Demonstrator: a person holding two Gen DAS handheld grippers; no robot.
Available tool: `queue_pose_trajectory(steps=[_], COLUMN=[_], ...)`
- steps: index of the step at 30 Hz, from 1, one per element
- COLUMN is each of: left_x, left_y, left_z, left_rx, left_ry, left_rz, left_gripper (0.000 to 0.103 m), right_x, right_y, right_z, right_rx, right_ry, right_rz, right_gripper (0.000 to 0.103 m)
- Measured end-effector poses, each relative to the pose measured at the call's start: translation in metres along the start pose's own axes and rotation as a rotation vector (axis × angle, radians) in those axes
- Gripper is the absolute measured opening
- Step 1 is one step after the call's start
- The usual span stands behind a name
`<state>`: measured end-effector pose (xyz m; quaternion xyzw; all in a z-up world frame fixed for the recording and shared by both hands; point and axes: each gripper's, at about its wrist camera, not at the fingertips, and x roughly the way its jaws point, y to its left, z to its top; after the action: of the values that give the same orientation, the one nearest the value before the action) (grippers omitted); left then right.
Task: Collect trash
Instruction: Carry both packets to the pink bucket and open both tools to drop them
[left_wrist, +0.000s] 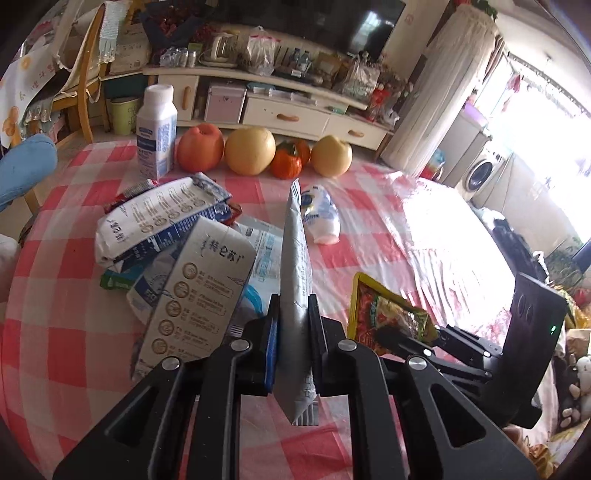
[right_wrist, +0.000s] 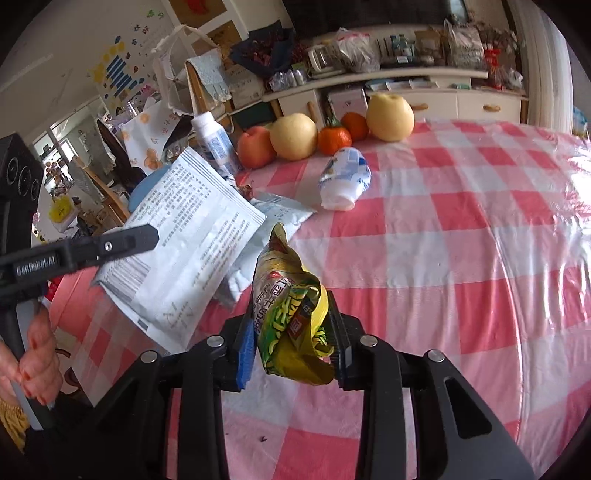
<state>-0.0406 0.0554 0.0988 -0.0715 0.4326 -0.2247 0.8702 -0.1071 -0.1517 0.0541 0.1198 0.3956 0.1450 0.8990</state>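
Table (right_wrist: 480, 236): red-and-white checked cloth under clear plastic; carries all remaining trash and the fruit.
Carton pile (left_wrist: 192, 273): 3 or more flattened milk cartons and pouches, heaped just left of the left gripper and nearer that hand than the right one.
White pouch (left_wrist: 293, 273): flat, gripped edge-on near its lower end; long axis runs forward along the fingers, away from the camera. Lifted clear of the cloth.
Fruit row (left_wrist: 251, 149): 4 pieces at the far edge, with an upright white bottle (left_wrist: 157, 133) at the left end. Judged not trash.
Small yoghurt bottle (right_wrist: 345, 179): on its side, alone, well ahead of both grippers; cap end towards the camera.
Yellow-green wrapper (right_wrist: 291, 317): crumpled, standing upright between the right fingers, off the table.
Left gripper (left_wrist: 293, 325): clenched on the white pouch.
Right gripper (right_wrist: 291, 328): pressing the wrapper from both sides.
Judgement: both hands loaded; each must drop its load before any further pick.
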Motion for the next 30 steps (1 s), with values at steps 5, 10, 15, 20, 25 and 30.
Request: queue_pose_trajectory(steps=[5,10,15,20,25,30], left_x=[-0.026,-0.056,-0.096,-0.138,-0.166,-0.153], left_y=[0.01,0.028,0.062,0.104,0.155,0.168], left_z=[0.0,-0.002,-0.007,-0.015,-0.029,-0.044], left_rx=[-0.015,-0.039,-0.089,-0.157,-0.249,-0.107], left_ry=[-0.046,-0.1,-0.178,-0.266,-0.298,-0.17], left_rz=[-0.028,-0.033,0.0,0.071,0.145,0.057], left_gripper=[0.015,0.015,0.015,0.011,0.011,0.011], right_x=[-0.007,-0.011,-0.004,0.007,0.023,0.039], right_y=[0.015,0.039,0.083,0.145,0.212,0.228], right_z=[0.002,0.006,0.01,0.015,0.022,0.017], right_rx=[-0.006,-0.011,-0.064,-0.144,-0.21,-0.219], right_ry=[-0.012,-0.024,-0.009,0.001,0.011,0.033], right_rz=[0.004,0.03,0.071,0.16,0.269,0.264], right_gripper=[0.034,0.034,0.035,0.035,0.035,0.035])
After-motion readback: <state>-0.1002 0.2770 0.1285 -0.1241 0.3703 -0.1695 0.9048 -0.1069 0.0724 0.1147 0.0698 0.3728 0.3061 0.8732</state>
